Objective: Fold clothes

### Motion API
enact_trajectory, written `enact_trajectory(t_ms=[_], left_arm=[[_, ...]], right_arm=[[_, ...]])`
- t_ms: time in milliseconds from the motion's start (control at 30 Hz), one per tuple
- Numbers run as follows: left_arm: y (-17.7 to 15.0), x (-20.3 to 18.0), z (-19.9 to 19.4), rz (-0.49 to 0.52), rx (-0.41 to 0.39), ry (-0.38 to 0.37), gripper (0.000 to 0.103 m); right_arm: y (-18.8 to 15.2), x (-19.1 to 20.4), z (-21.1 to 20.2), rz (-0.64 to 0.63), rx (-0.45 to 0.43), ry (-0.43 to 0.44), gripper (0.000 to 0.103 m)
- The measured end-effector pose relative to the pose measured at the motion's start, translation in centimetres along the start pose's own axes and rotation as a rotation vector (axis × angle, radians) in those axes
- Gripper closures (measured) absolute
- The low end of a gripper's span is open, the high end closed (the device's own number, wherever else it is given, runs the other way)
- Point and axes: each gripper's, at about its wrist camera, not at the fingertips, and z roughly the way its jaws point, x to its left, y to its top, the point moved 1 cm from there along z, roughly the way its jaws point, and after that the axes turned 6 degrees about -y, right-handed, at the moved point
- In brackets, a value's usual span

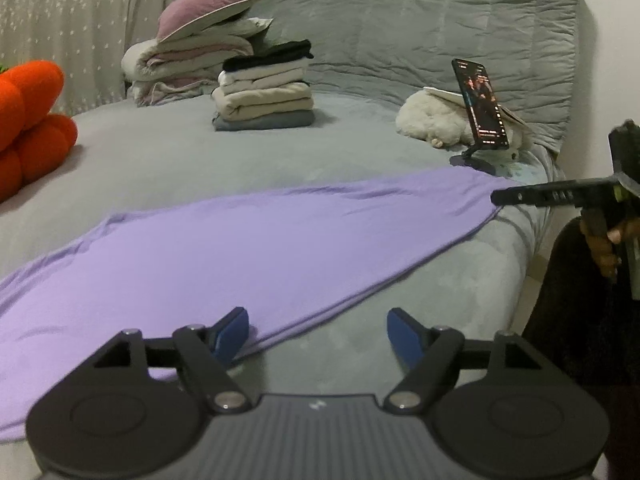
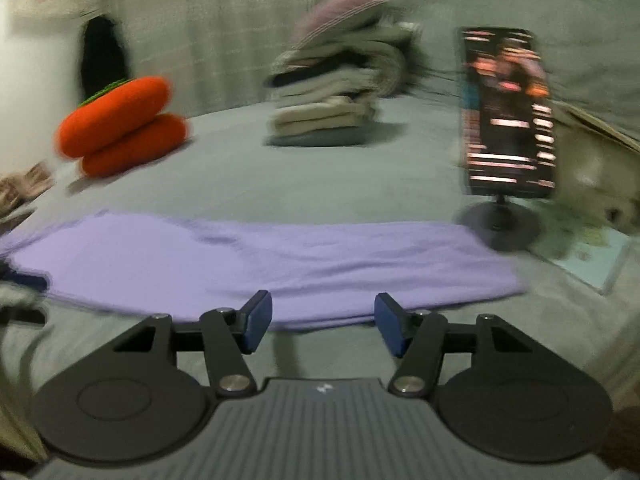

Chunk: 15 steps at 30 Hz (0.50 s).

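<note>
A lilac garment (image 1: 248, 248) is lying flat in a long folded strip across the near edge of the grey bed (image 1: 200, 156). The left gripper (image 1: 318, 330) and right gripper (image 2: 323, 322) are hovering just beside its near hem, jaws apart, gripping nothing. A stack of folded clothes (image 1: 264, 92) is sitting well behind

- The purple garment (image 1: 224, 248) lies flat on the grey bed (image 1: 168, 160), folded into a long band with doubled edges along its near side, running crosswise near the bed's front edge.
- A stack of folded clothes (image 1: 264, 92), black on top, cream between, grey at bottom, sits further back.
</note>
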Motion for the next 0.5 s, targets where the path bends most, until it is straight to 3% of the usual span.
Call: enact_trajectory(t_ms=[233, 367, 500], left_arm=[[0.8, 0.5, -0.5, -0.073, -0.062, 0.024, 0.025], [1.3, 0.6, -0.3, -0.102, -0.075, 0.050, 0.025], [1.7, 0.5, -0.2, -0.117, -0.096, 0.086, 0.021]], right_arm=[[1.0, -3.6, 0.4, 0.123, 0.012, -0.228, 0.042], [0.5, -5.8, 0.9, 0.216, 0.054, -0.270, 0.042], [0.7, -5.9, 1.6, 0.219, 0.058, -0.287, 0.041]])
